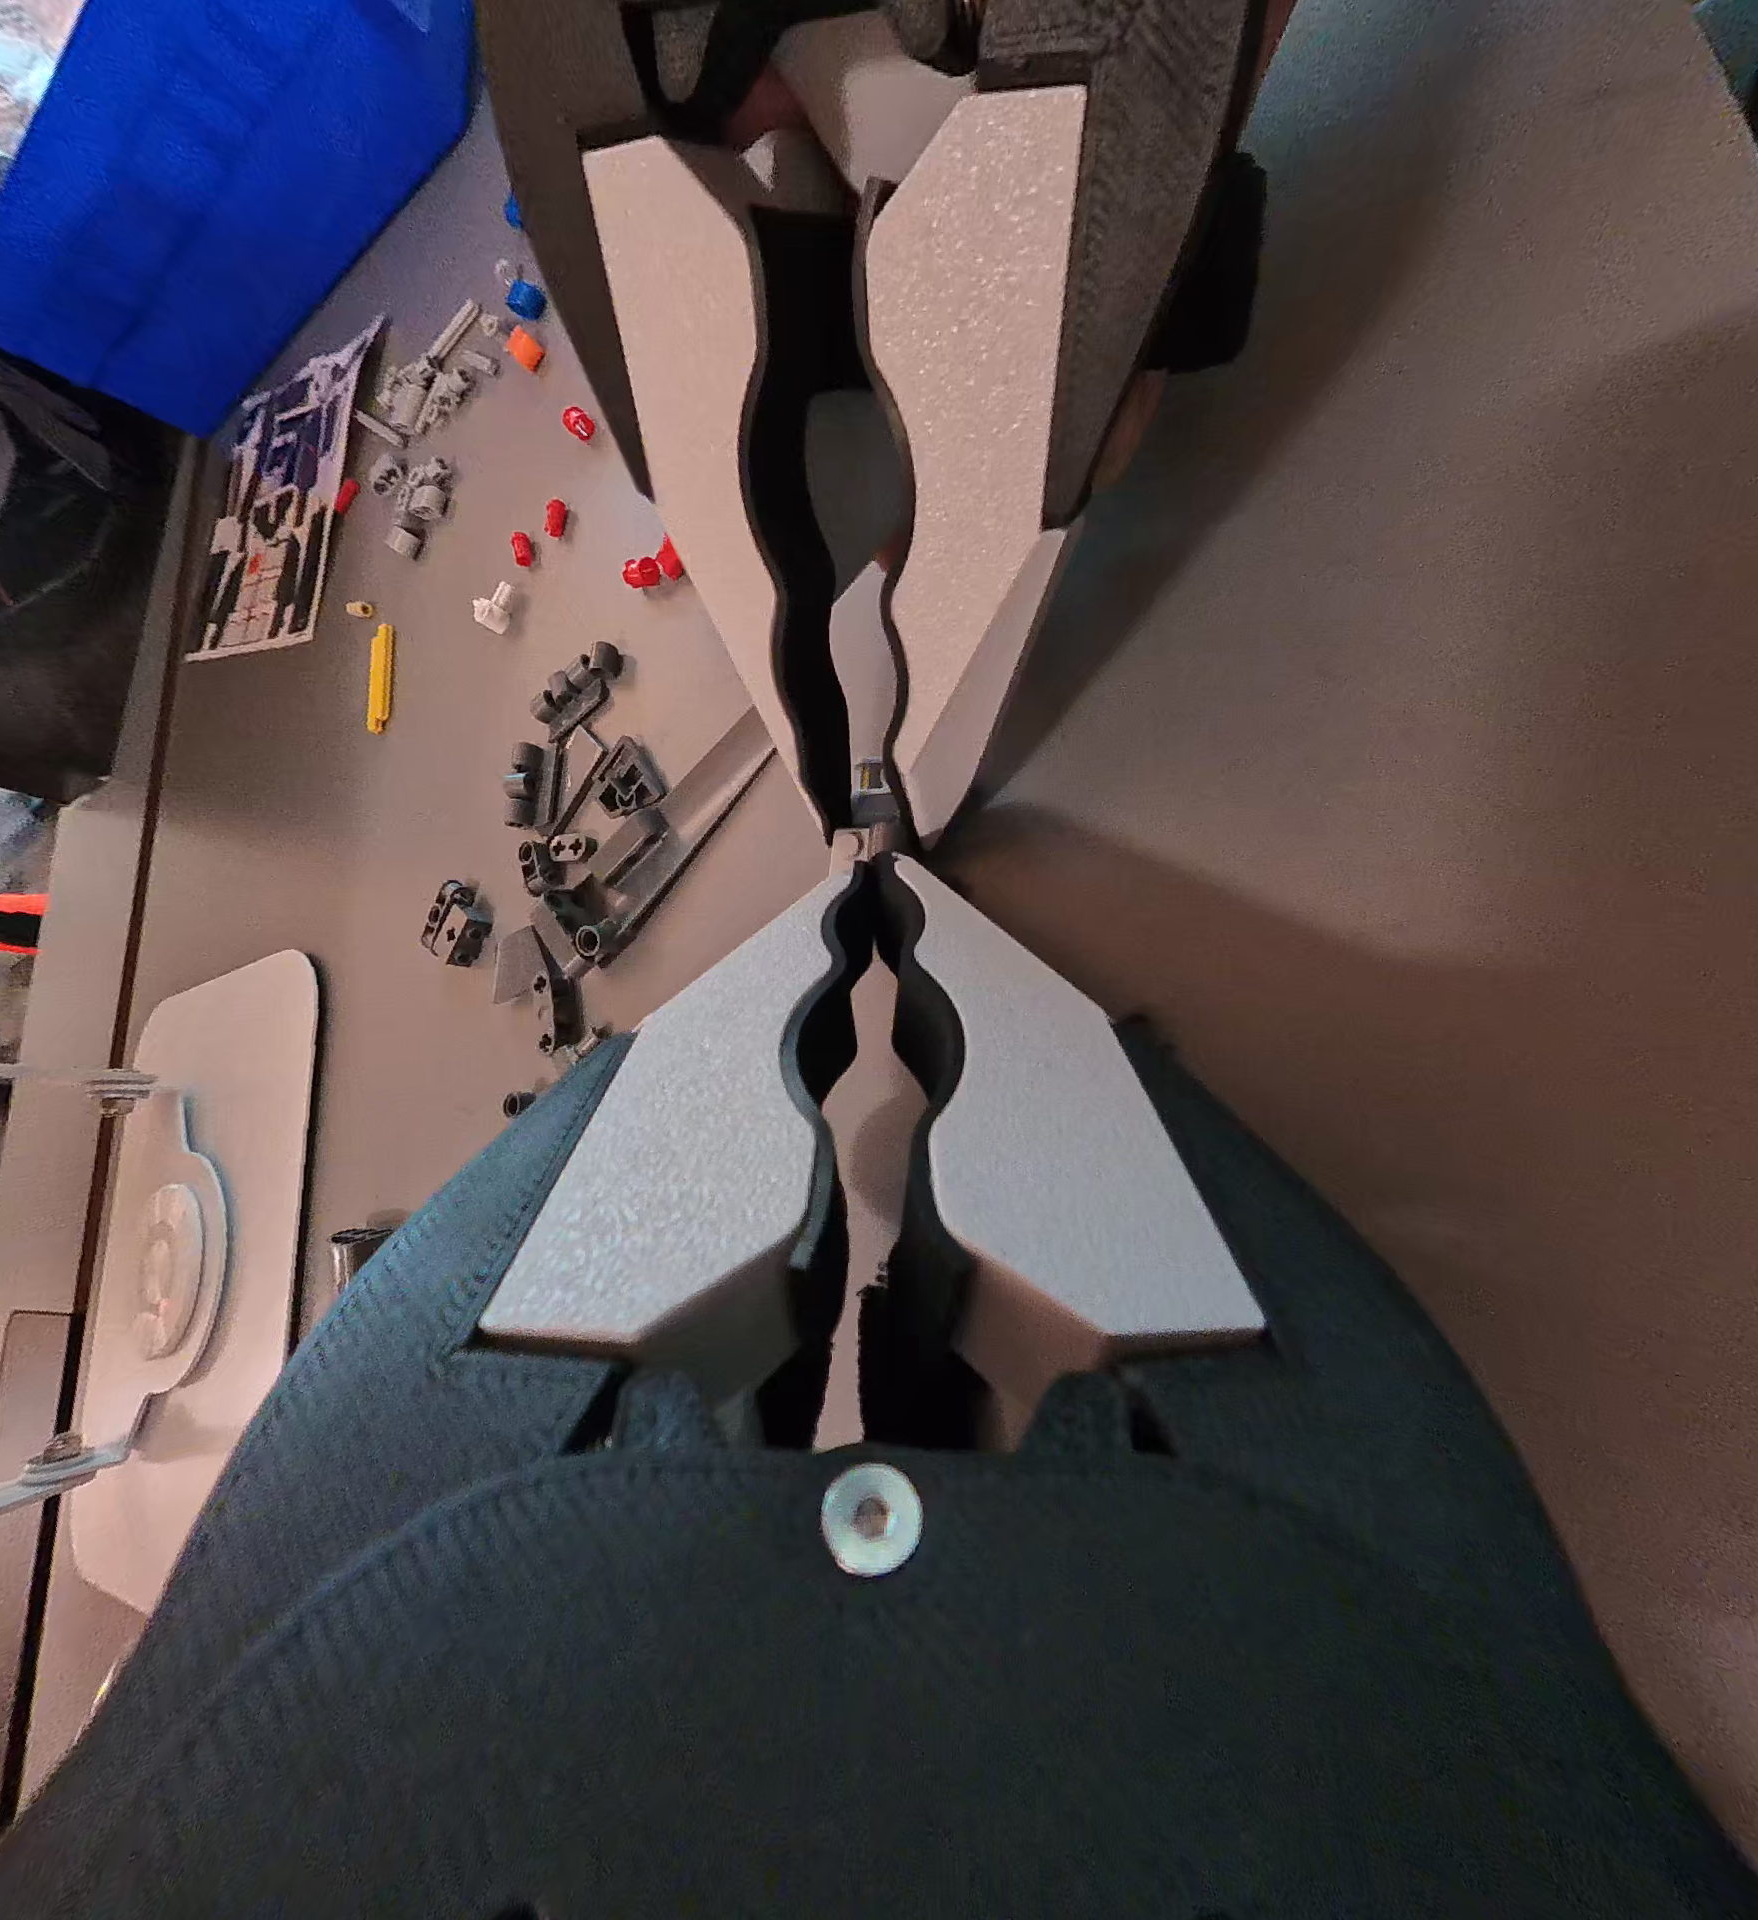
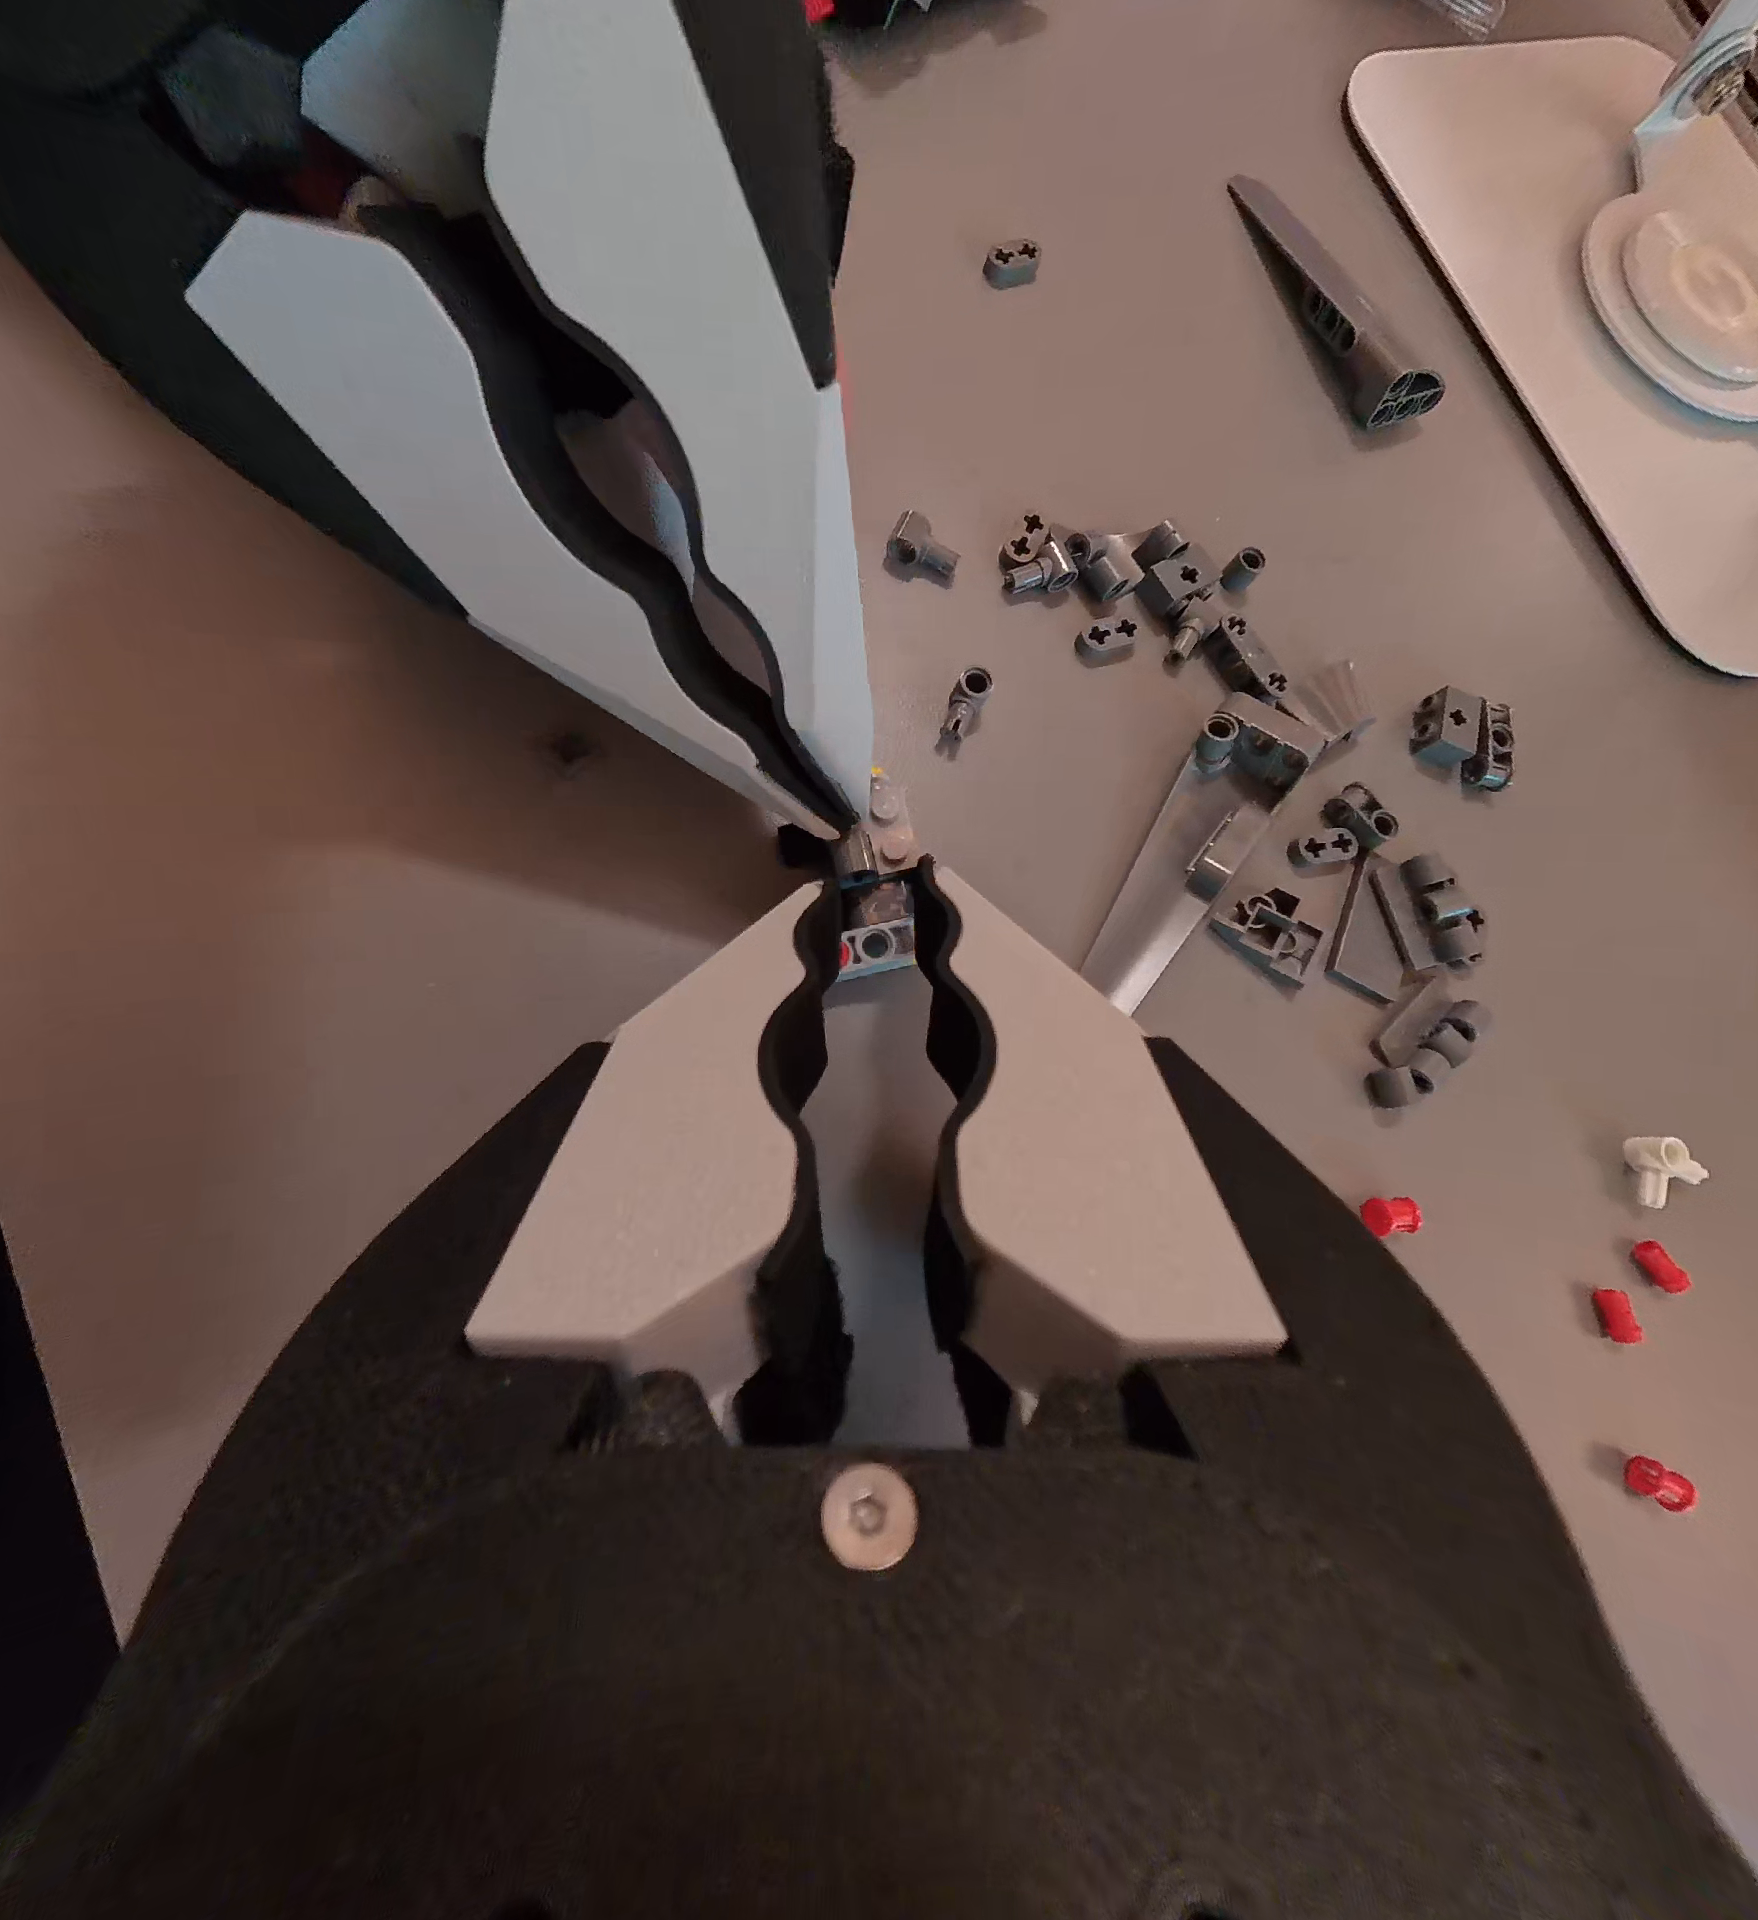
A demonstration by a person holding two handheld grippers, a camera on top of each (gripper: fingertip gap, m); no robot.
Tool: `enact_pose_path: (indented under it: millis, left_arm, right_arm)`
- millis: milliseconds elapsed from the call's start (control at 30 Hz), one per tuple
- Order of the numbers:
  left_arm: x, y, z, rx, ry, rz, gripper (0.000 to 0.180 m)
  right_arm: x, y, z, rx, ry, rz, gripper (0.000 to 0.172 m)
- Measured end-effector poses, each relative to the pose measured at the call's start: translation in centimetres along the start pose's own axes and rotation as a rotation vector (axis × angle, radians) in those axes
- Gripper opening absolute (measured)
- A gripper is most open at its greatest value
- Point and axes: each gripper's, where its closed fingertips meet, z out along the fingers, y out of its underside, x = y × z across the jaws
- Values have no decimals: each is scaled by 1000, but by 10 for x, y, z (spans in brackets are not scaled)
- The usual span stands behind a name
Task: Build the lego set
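Note:
In the right wrist view my right gripper (image 2: pixel 870 894) is shut on a small grey brick assembly (image 2: pixel 875 940); both dark pads press its sides, just above the grey table (image 2: pixel 231 727). A small grey cylinder part (image 2: pixel 859 847) sticks out of the assembly's far end. My left gripper (image 2: pixel 825 816) comes in from the upper left, shut, with its tips against that cylinder. In the left wrist view my left gripper (image 1: pixel 873 871) is shut tip to tip against the grey piece (image 1: pixel 859 826), which the right gripper (image 1: pixel 867 810) holds from above. Whether the left tips pinch anything is hidden.
Loose dark grey pieces (image 2: pixel 1270 727) lie to the right, with red pins (image 2: pixel 1623 1309), a white connector (image 2: pixel 1659 1169), a yellow bar (image 1: pixel 379 675) and a long dark wedge (image 2: pixel 1332 301). A white board with a round fitting (image 2: pixel 1540 312) is at far right. A blue bin (image 1: pixel 200 187) and printed sheet (image 1: pixel 283 499) lie beyond. The grippers are tip to tip, or close to it.

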Motion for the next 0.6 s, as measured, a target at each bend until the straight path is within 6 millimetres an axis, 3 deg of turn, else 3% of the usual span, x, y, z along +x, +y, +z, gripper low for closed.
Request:
enact_pose_path:
  millis: [300,367,433,500,600]
  left_arm:
    - [-1,-2,1,-17,-29,37,0]
    - [-10,-11,-7,40,-38,5,0]
    - [-19,-21,-21,98,-24,-21,13]
    - [-23,-15,-25,94,-46,14,17]
    - [-14,-1,-17,39,-53,99,25]
  right_arm:
    - [1,0,0,10,-9,-7,11]
    - [1,0,-1,22,-34,7,11]
    - [4,-2,-3,41,-56,38,11]
    - [6,-3,-5,58,-87,76,11]
    - [10,-4,-8,83,-149,136,11]
